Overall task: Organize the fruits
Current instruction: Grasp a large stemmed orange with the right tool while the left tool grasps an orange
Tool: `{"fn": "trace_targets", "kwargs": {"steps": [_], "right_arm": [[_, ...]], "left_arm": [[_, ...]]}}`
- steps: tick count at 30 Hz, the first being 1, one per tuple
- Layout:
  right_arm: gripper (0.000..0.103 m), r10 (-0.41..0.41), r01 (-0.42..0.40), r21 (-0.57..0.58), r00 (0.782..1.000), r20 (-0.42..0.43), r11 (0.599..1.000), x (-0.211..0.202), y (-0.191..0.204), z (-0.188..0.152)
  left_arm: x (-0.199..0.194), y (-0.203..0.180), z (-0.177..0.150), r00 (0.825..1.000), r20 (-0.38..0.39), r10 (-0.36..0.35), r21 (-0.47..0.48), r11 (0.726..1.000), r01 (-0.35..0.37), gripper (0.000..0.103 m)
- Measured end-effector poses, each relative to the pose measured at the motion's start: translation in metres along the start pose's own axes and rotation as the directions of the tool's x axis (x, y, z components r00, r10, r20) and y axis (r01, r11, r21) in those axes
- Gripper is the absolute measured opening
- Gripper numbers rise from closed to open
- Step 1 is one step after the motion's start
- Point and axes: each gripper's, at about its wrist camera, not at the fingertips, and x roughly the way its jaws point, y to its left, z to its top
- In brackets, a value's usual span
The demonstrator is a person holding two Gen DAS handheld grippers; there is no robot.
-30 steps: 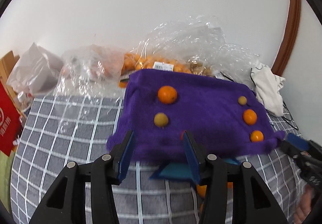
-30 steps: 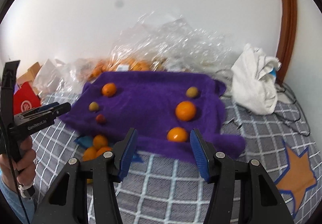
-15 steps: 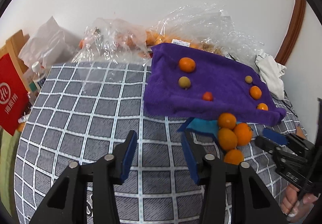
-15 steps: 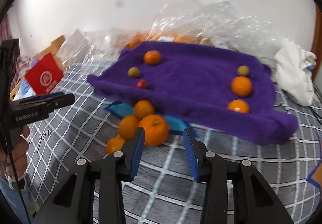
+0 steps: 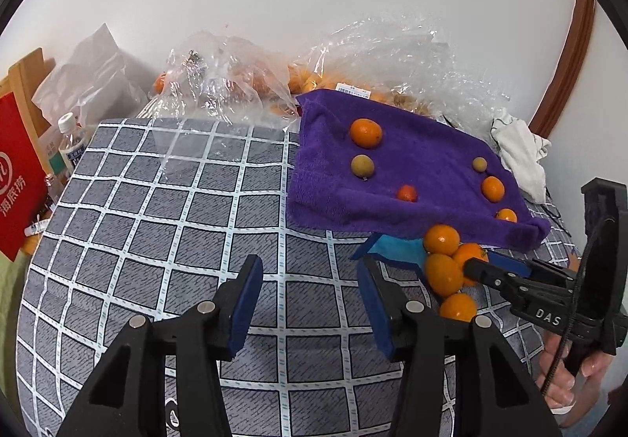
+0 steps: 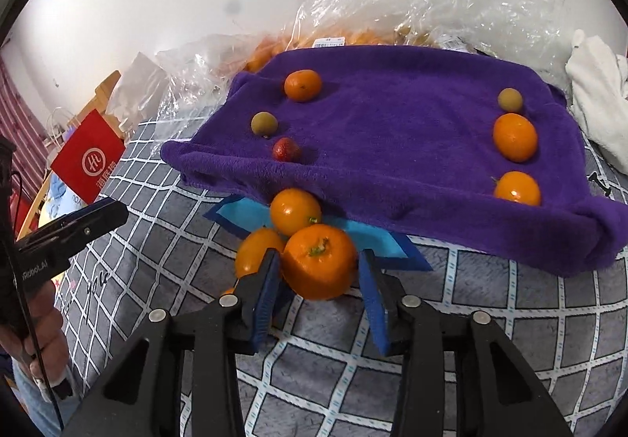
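The right gripper (image 6: 318, 282) straddles the big orange (image 6: 318, 266) in the pile beside the purple towel (image 6: 392, 146) — jaws wide, not yet clamped; the left gripper (image 5: 308, 305) hangs spread over the checked cloth (image 5: 157, 221) — holding nothing.

Four oranges (image 6: 318, 267) clustered below purple towel (image 6: 396, 146), smaller fruits scattered on it

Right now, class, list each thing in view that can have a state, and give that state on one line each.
Right gripper: jaws open, either side of the big orange, not visibly pressing it.
Left gripper: jaws open, holding nothing.
Big orange: on the checked cloth, stem up, touching other oranges.
Purple towel: spread out, front edge bunched.
Strawberry: lying on the towel.
Clear bags: crumpled; whether open, cannot tell.
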Motion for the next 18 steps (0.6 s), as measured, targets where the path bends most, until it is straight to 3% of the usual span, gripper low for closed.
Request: {"fn": "trace_targets", "kwargs": {"steps": [6, 9, 10, 12, 18], "right_arm": [[0.039, -0.017, 0.016, 0.025, 1.000, 0.020, 1.000, -0.015, -0.010, -0.005], [0.037, -0.081, 0.081, 0.002, 0.994, 0.067, 0.997, -0.039, -0.018, -0.013], [0.030, -0.107, 0.108, -0.005, 0.991, 0.078, 0.994, -0.047, -0.022, -0.017], [0.027, -0.144, 0.145, -0.007, 0.986, 0.083, 0.989, -0.059, -0.032, -0.024], [0.028, -0.096, 0.097, -0.013, 0.993, 0.071, 0.995, -0.066, -0.044, -0.043]], "left_arm": [[0.002, -0.002, 0.000, 1.000, -0.007, -0.005, 0.004, 1.000, 0.005, 0.048], [0.002, -0.006, 0.000, 1.000, -0.010, -0.018, 0.008, 1.000, 0.018, 0.048], [0.002, -0.008, 0.000, 1.000, -0.009, -0.023, 0.010, 1.000, 0.023, 0.048], [0.002, -0.012, -0.002, 0.999, -0.008, -0.032, 0.015, 0.999, 0.032, 0.048], [0.005, -0.026, -0.007, 0.999, -0.026, -0.038, 0.036, 0.999, 0.039, 0.048]]}}
